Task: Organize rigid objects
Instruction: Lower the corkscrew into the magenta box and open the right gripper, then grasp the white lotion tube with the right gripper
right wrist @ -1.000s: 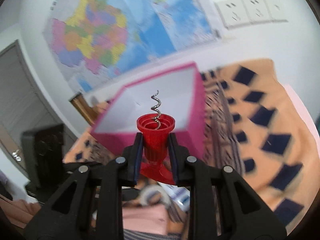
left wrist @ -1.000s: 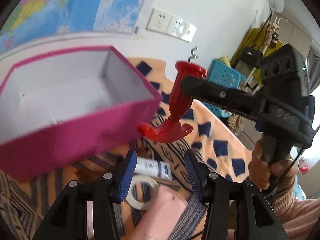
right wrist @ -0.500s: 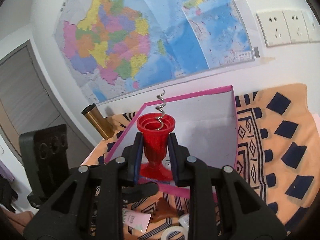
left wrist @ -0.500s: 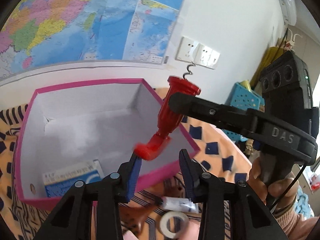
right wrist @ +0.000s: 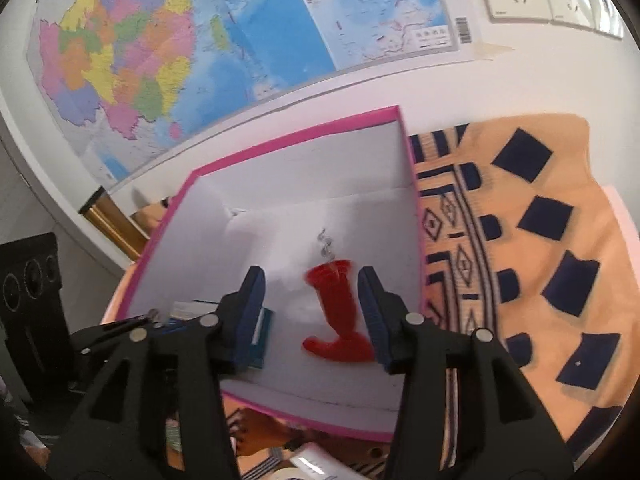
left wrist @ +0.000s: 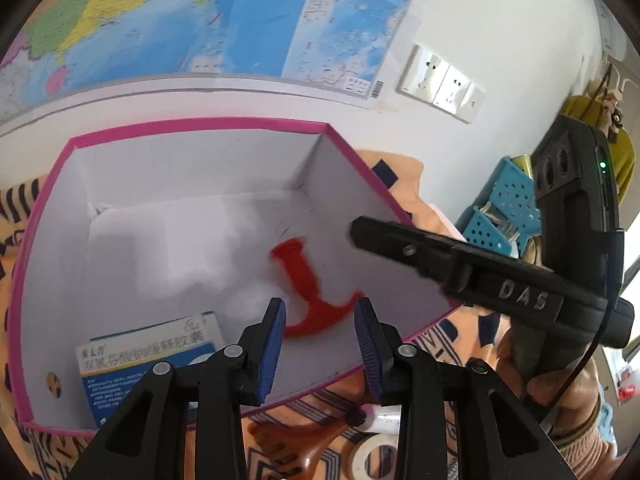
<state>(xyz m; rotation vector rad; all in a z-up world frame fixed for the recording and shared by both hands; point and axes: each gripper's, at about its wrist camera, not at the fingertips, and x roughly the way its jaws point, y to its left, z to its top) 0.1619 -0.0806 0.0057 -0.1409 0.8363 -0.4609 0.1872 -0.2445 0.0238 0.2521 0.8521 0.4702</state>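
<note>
Red plastic corkscrew, motion-blurred, is seen inside the pink-rimmed white cardboard box, clear of both tongs. Right gripper and left gripper are spread, empty.

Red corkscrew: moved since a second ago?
Yes. The red corkscrew has left the right gripper, now open, and dropped into the pink box, near its right wall.
</note>
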